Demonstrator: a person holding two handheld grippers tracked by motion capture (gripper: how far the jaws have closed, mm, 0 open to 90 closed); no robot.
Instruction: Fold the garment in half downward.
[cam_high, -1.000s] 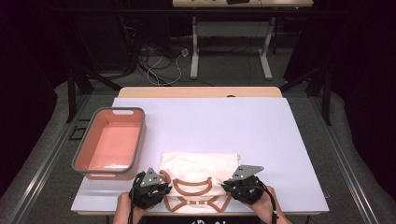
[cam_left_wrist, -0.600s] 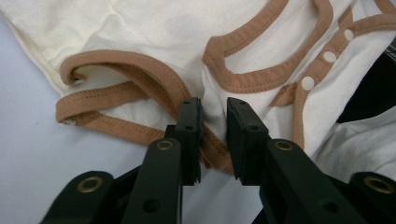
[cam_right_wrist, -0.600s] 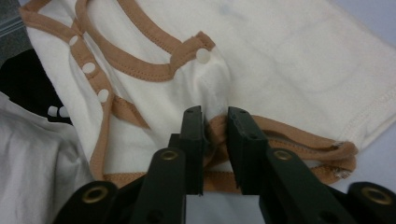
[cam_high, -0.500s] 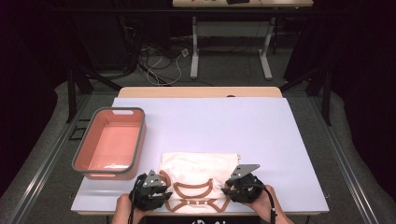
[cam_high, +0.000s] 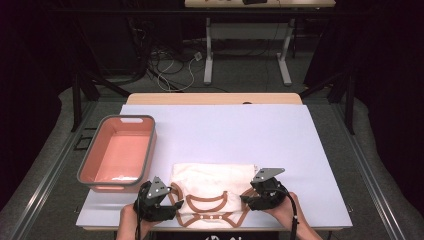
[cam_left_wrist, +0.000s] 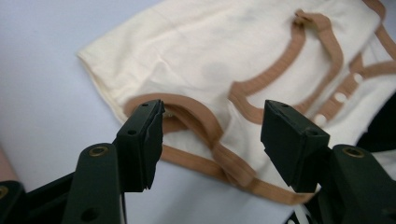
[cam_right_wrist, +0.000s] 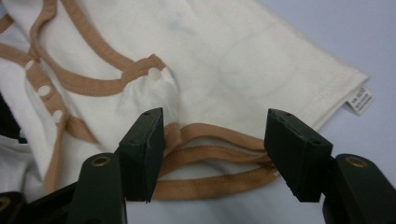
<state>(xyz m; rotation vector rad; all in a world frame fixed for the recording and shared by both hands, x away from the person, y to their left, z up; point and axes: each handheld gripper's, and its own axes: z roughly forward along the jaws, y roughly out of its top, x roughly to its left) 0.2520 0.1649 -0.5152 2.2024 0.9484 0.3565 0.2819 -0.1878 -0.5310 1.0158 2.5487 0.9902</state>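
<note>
**Two spread hand-held grippers facing the near corners of a folded garment**

The left hand-held gripper is sitting at the near-left corner of the cream garment, its jaws standing apart with nothing between them. In the left gripper view the brown-trimmed leg opening is lying just ahead of the jaws and slightly below them — the trim is curving across the gap, so a short push forward would likely put the edge between the pads.

The right hand-held gripper is mirroring this at the near-right corner, jaws likewise spread and empty. In the right gripper view the doubled brown hem is running straight across the opening between the jaws, with a small white label sticking out at the garment's far-right edge.

The garment is lying flat on the near part of the desk, its long axis running left to right between the two grippers, the neckline trim facing the person. Each gripper is about equally close to its own corner, so neither hand has the advantage — the coming move looks like a paired pinch of both near corners.

A pink bin is standing well to the left, apart from the garment.
</note>
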